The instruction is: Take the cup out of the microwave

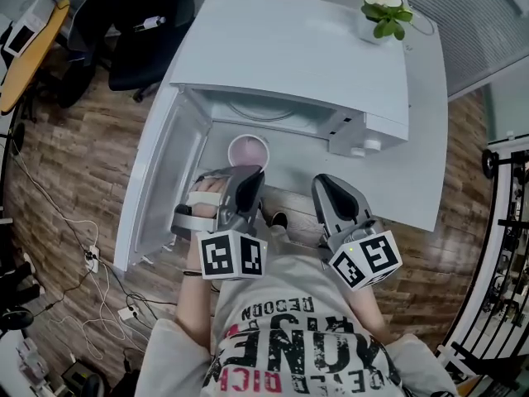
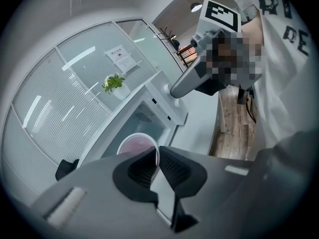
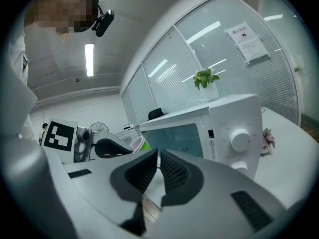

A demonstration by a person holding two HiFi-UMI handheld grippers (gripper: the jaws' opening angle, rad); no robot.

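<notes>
The white microwave point(image 1: 289, 56) stands on a white table with its door point(image 1: 157, 188) swung open to the left. A cup point(image 1: 248, 150) with a pinkish inside hangs at the mouth of the cavity. My left gripper point(image 1: 250, 172) is shut on its near rim. In the left gripper view the rim of the cup point(image 2: 137, 144) is pinched between the left gripper's point(image 2: 158, 158) pads. In the right gripper view the cup point(image 3: 138, 143) shows a green outside. My right gripper point(image 1: 325, 182) is in front of the control panel, shut with nothing in it point(image 3: 158, 158).
A potted plant point(image 1: 382, 7) sits on the microwave's top at the back right. The control knobs point(image 3: 240, 139) face me on the right of the cavity. An office chair point(image 1: 140, 31) and floor cables point(image 1: 91, 259) lie to the left. A black rack point(image 1: 504, 222) stands at the right.
</notes>
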